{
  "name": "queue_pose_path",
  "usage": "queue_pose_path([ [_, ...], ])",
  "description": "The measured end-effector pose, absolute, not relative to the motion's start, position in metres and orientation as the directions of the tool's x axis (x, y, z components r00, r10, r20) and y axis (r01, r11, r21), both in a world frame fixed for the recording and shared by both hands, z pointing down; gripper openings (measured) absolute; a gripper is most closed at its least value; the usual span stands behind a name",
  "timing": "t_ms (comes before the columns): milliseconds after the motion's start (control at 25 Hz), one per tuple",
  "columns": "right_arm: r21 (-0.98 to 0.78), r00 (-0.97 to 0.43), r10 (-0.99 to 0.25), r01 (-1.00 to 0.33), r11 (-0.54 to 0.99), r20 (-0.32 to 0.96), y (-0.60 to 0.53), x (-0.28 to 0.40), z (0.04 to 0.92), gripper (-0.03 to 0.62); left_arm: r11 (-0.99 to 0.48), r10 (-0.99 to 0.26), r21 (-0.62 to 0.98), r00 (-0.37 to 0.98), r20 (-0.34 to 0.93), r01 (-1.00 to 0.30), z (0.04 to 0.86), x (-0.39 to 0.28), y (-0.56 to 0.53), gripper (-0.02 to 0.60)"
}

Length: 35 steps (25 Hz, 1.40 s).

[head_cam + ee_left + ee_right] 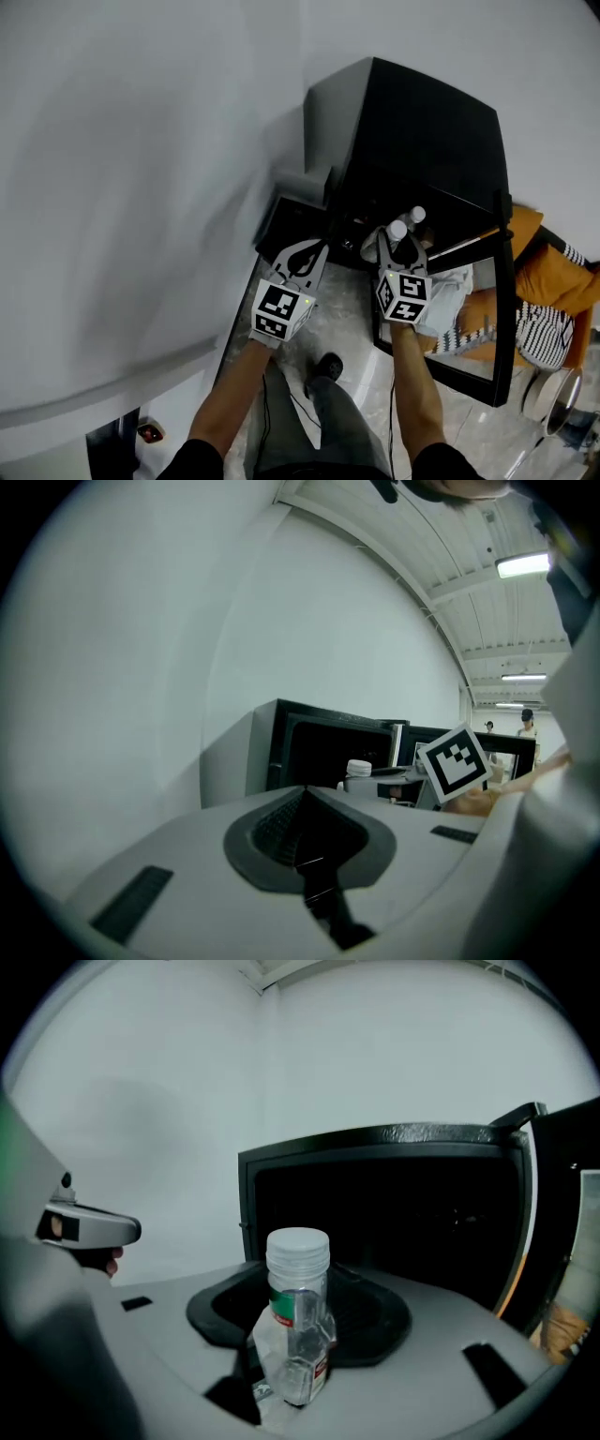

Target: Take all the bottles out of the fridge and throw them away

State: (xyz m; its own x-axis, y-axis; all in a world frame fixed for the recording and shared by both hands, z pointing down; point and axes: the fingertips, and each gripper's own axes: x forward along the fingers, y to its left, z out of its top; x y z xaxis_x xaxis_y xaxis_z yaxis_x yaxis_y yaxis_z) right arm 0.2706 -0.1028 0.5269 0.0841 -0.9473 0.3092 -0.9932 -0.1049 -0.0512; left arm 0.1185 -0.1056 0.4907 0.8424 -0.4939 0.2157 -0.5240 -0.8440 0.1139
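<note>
Right gripper view: fingers of the right gripper [302,1309] grip the clear bottle [296,1330] upright before the open fridge [394,1213]; the left gripper [305,797] stays out of play alongside, closed and empty.

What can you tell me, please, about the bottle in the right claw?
The bottle is clear plastic, with a white ribbed screw cap and a green-and-red label band below its neck. Its body looks dented and crumpled. It stands upright, clamped at its sides in the right claw, just in front of the open black fridge.
</note>
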Motion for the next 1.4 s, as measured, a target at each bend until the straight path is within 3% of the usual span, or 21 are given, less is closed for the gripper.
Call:
queue_pose_path([
  [760, -0.002, -0.027, -0.969, -1.000, 0.027, 0.245, -0.041, 0.246, 0.376, 0.196, -0.769, -0.605, 0.088, 0.765, 0.218, -0.633, 0.369, 0.071, -0.053, -0.002],
  [1400, -0.023, -0.216, -0.945, -0.976, 0.218, 0.246, -0.054, 0.189, 0.368, 0.196, -0.685, -0.706, 0.043, 0.678, 0.205, -0.727, 0.337, 0.026, -0.057, -0.002],
])
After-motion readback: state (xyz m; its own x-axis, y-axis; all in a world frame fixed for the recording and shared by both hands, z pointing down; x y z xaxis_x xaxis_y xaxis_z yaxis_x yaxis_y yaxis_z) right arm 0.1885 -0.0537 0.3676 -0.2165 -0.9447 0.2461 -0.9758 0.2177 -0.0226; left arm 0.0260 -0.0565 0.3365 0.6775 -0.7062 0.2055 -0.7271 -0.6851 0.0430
